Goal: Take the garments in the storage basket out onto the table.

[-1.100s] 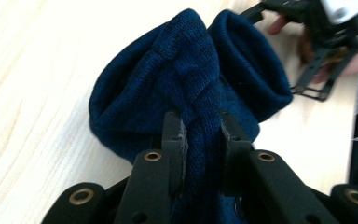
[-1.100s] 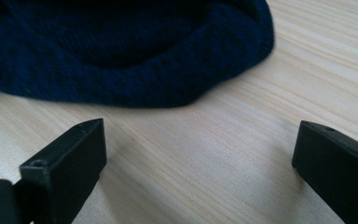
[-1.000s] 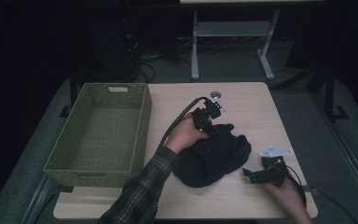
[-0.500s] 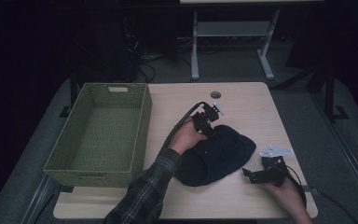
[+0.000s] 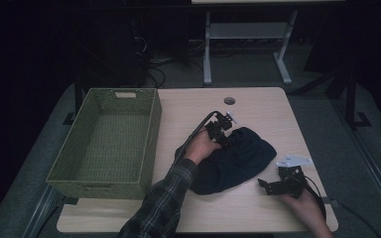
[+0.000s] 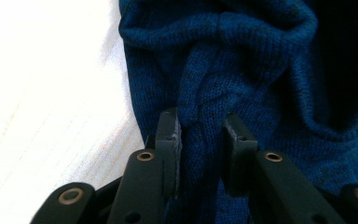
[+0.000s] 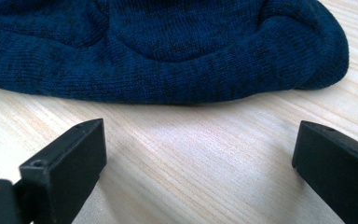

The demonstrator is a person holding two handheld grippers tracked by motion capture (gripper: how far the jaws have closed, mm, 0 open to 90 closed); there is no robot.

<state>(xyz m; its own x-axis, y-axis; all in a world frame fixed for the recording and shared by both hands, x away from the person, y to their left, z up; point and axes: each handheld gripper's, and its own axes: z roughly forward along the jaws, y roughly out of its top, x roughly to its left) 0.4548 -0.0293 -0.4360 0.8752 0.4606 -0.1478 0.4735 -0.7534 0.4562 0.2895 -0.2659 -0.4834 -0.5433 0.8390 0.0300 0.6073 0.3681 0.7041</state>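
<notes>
Sweater [image 5: 233, 161] lies bunched on counter [image 5: 258, 106], outside empty basket [image 5: 106, 141]; left gripper [image 6: 200, 133] straddles a fold, jaws just easing apart, right gripper [image 7: 198, 158] spread, idle.

The high view is dim: the room behind the bench [image 5: 258, 104] sinks into near black, and the wood top alone catches a soft, even light with no hard shadows. That view is grainy and soft in detail. In the left gripper view the wood to the left of the left claw [image 6: 200, 140] is blown out to white glare, while the dark blue knit [image 6: 242, 60] ahead of it is sharp enough to show its stitches; the upper right corner falls into black. The right gripper view is bright and evenly lit, the wood grain crisp between the jaws of the right claw [image 7: 200, 154], with a faint shadow beneath the cloth's edge.
</notes>
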